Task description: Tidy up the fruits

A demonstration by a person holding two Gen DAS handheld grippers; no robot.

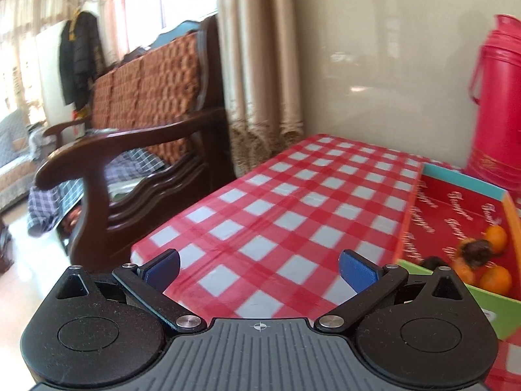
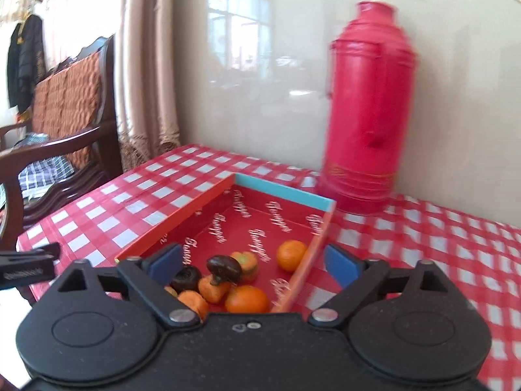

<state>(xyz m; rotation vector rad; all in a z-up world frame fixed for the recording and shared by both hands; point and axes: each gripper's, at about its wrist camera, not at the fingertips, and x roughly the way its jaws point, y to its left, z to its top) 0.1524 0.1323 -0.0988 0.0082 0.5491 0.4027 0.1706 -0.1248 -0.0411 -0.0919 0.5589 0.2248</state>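
A shallow red box point(image 2: 260, 218) with a teal far rim sits on the checked table. Several fruits lie at its near end: oranges point(image 2: 291, 255), a persimmon point(image 2: 247, 260) and dark brown fruits point(image 2: 224, 267). My right gripper point(image 2: 254, 265) is open and empty, hovering over the box's near end, its jaws straddling the fruits. The box also shows in the left wrist view point(image 1: 456, 215) at the right, with oranges point(image 1: 496, 278) and a dark fruit point(image 1: 477, 251). My left gripper point(image 1: 259, 268) is open and empty above bare tablecloth, left of the box.
A tall red thermos point(image 2: 368, 110) stands behind the box against the wall; it also shows in the left wrist view point(image 1: 498, 104). A wooden armchair point(image 1: 140, 150) stands past the table's left edge point(image 1: 182, 218). Curtains point(image 1: 260, 65) hang behind.
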